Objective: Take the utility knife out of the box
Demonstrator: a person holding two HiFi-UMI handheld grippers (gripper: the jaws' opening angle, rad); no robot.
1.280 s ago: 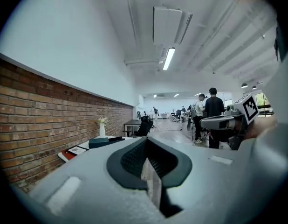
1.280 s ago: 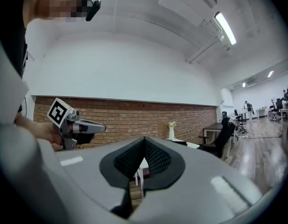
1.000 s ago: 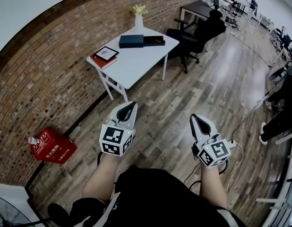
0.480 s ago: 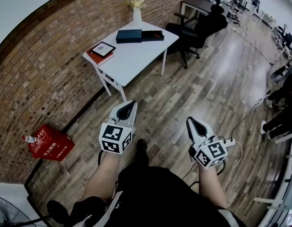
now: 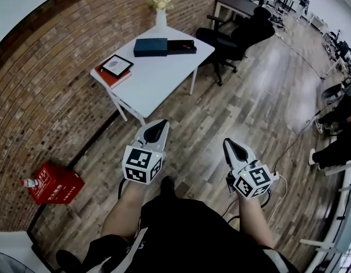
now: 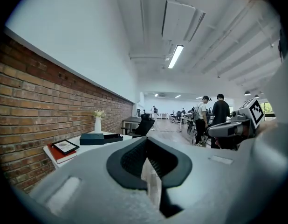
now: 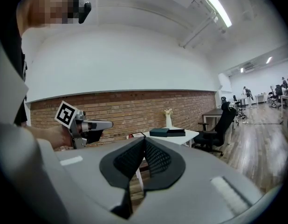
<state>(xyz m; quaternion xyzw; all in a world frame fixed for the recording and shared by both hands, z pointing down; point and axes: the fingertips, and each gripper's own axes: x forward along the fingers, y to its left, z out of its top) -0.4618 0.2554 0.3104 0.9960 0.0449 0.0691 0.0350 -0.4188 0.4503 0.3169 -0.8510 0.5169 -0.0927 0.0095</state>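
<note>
Left gripper (image 5: pixel 158 128): clenched, empty, held over the wood floor (image 5: pixel 221 112), well apart from the desk (image 5: pixel 158 75).
Right gripper (image 5: pixel 230 146): clenched, empty, level with the left one.
Box (image 5: pixel 164 46): dark, open, at the desk's far end near a vase (image 5: pixel 160 19).
Knife (image 5: pixel 188 46): small reddish thing in the box's open half; too small to be sure.
Book (image 5: pixel 116 79): red, at the desk's left edge.

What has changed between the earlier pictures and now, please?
The person has walked towards the white table, which looks nearer, while the red crate has slid lower left. The left hand-held gripper and right hand-held gripper stay shut and empty; the box lies untouched.
</note>
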